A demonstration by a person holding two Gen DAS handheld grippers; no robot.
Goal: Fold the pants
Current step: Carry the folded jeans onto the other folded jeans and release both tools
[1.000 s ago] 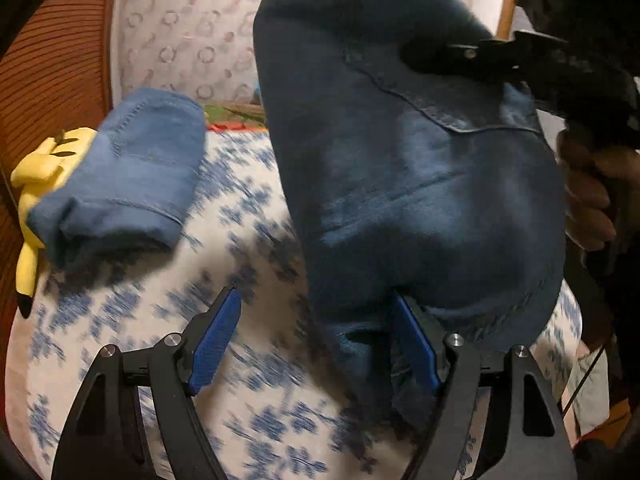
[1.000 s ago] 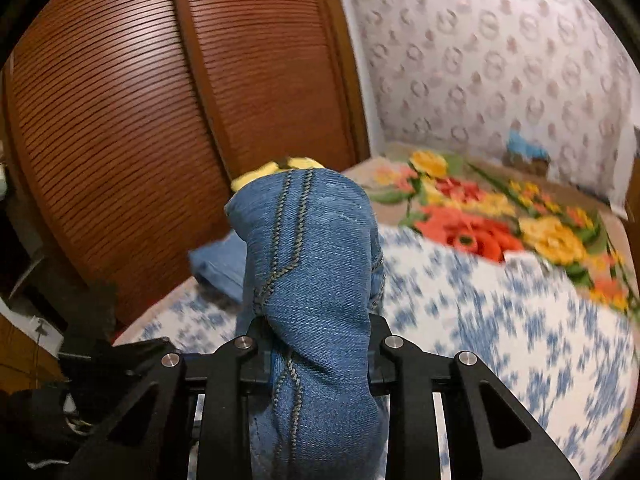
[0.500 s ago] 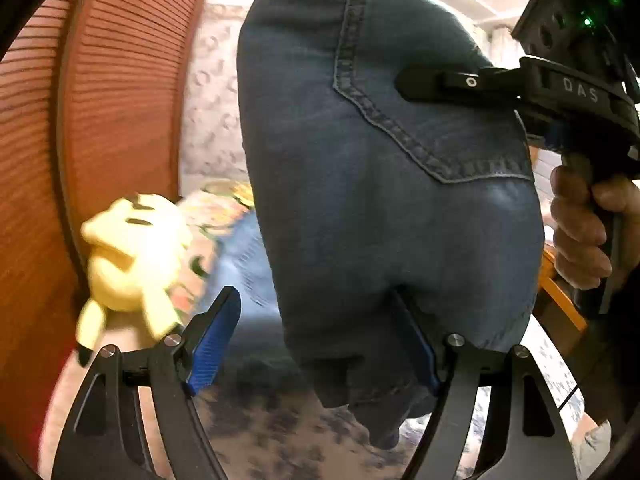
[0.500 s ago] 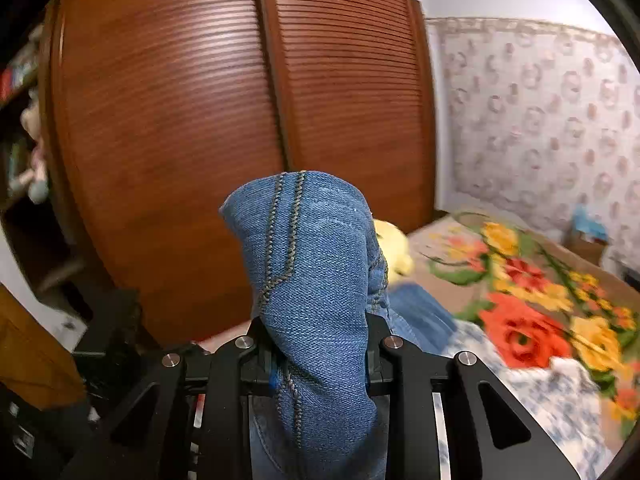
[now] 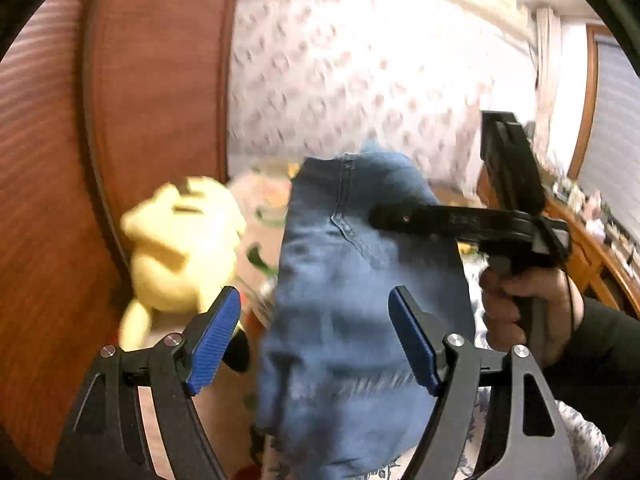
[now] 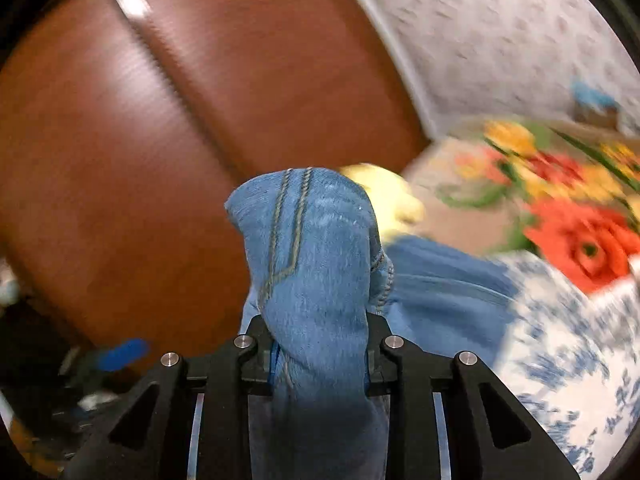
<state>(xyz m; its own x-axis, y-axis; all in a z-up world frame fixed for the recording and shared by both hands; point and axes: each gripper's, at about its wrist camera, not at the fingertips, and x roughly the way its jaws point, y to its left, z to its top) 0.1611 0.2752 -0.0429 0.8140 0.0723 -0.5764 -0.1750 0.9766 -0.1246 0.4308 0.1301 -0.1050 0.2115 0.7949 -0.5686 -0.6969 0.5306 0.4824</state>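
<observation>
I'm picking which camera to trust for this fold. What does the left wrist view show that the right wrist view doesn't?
Only the left wrist view: the left claw open with the hanging jeans between its blue pads, the person's right hand gripping a handle, and the whole yellow plush toy.

Only the right wrist view: the right claw shut on a bunched part of the jeans, a second folded pair of jeans on the bed, and the floral blanket.

Both: the jeans, the brown slatted wardrobe and patterned wallpaper.
</observation>
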